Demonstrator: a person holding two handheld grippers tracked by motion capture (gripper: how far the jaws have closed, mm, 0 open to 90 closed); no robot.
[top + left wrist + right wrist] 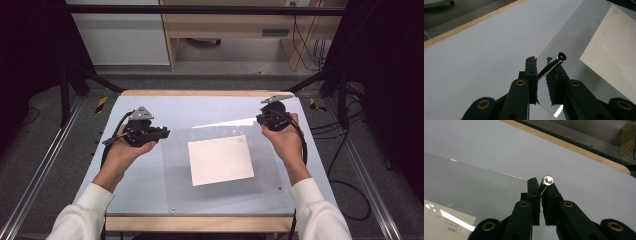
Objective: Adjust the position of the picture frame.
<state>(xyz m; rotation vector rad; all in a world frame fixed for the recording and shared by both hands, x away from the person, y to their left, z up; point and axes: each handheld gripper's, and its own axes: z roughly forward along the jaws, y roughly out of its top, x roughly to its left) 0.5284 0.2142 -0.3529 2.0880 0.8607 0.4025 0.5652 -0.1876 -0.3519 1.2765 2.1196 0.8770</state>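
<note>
Left tongs (541,75): narrow, pinching a metal post (551,65) at the clear sheet's (225,195) left far corner; the post sits slanted between the pads, so it could twist free.
Sheet: lies on the surface (150,107), its far edge seemingly lifted; a slip on either side would drop that corner and jolt it.
Paper (221,159): mid-sheet, apparently under it; uneven lifting could slide it askew.
Right tongs (540,195): shut tight on a bolt (548,180) at the sheet's right far corner; grip looks shallow near the tips, my guess.
</note>
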